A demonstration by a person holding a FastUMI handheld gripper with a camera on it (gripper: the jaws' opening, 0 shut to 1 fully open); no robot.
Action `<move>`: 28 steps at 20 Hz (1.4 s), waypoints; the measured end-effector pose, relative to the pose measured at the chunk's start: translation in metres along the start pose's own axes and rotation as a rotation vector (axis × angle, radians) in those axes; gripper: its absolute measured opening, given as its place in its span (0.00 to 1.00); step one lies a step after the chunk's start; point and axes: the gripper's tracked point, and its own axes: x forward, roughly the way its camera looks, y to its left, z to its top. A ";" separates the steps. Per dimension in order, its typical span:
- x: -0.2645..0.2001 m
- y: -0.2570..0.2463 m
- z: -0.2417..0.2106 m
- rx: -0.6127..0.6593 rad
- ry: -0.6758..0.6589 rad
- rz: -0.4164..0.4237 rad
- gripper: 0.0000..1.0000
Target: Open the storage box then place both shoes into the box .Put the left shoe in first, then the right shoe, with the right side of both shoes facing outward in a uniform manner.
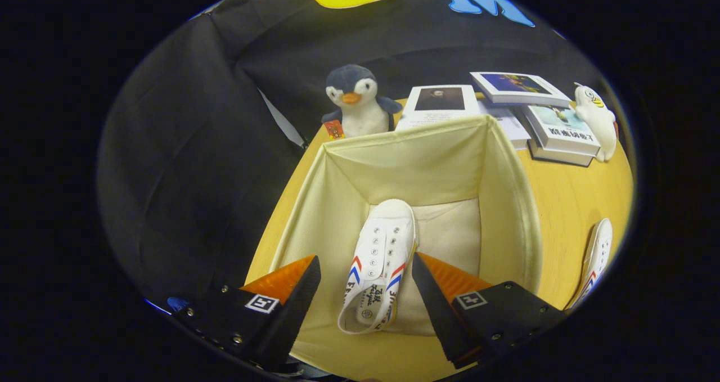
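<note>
Cream cloth made the box, which stood open on the table. One shoe lay inside it, toe pointing away. The gripper hung open above the box, holding nothing, likely just after a drop. The other shoe waited right of the box.

Handheld gripper, two wedge-shaped fingers with ribbed inner pads, blocky housings behind them, small screws along their tops, a square fiducial marker on each housing
</note>
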 end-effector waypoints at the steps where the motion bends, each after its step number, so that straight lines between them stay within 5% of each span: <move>1: -0.010 -0.001 0.006 -0.003 -0.021 0.013 0.98; 9: -0.090 -0.069 0.047 -0.026 -0.157 -0.036 0.98; 28: -0.172 -0.278 0.006 0.093 -0.151 -0.266 0.98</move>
